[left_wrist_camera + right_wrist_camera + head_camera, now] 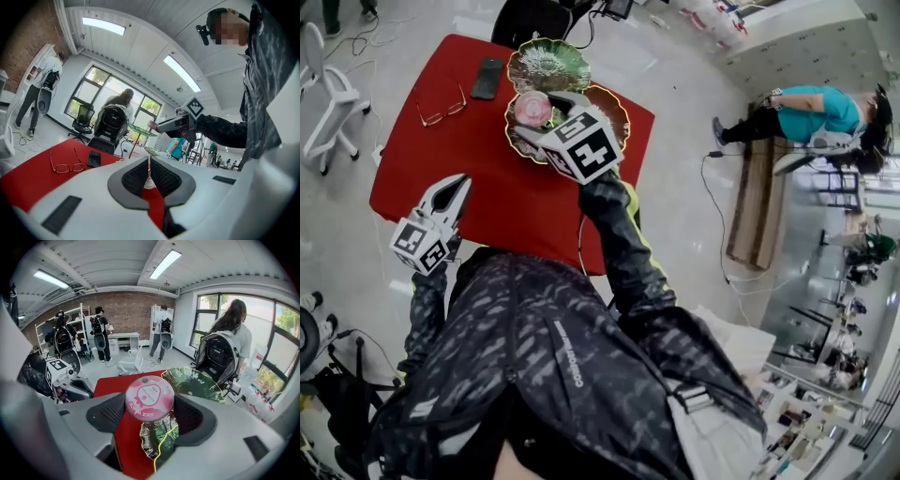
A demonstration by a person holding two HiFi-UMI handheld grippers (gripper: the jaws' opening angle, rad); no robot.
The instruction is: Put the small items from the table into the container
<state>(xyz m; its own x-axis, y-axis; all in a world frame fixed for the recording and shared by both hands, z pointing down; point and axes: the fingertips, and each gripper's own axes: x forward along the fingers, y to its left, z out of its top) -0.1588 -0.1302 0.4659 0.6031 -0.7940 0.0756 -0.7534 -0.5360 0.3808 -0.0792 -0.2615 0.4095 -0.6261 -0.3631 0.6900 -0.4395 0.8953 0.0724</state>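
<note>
Gripping tin over dish with right gripper, left gripper closed on nothing; not dropped in yet, glasses and phone left to collect.

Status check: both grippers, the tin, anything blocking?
Left gripper shut, empty. Right gripper shut on round pink tin, over gold-rimmed green leaf-shaped dish. Wire-framed spectacles, black phone on red table, not blocking.

- It is bright everywhere. Long ceiling lamps glow white near 12 o'clock in both gripper views.
- Daylight pours through windows at 3 o'clock in the right gripper view, washed out.
- Pictures bend at the edges; gripper views have black corners.
- Very close things look soft.
- The floor shines a little; shadows are faint.
</note>
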